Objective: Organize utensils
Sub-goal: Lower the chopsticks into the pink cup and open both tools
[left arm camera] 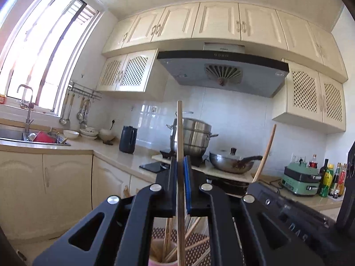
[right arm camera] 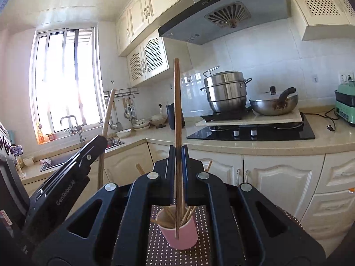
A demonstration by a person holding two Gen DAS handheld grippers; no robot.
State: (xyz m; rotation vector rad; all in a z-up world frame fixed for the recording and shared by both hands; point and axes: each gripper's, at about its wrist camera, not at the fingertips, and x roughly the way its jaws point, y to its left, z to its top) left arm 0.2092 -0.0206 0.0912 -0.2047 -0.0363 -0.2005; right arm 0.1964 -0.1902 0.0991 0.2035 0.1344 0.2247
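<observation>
Above dotted mat (right arm camera: 159, 243), kitchen counter (right arm camera: 266, 141) behind; both tools clamp chopsticks.

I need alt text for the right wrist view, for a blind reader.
The right hand-held gripper is shut on an upright chopstick above a pink cup holding more chopsticks. The left hand-held gripper grips another chopstick, with a kitchen counter behind.

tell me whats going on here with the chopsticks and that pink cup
A person holds a two-finger gripper in each hand, sorting chopsticks in a kitchen. The left gripper is shut on a pale chopstick, held upright. The right gripper is shut on a darker chopstick, also upright. Both are raised above a pink cup on a dotted mat; the cup holds several more chopsticks.
</observation>
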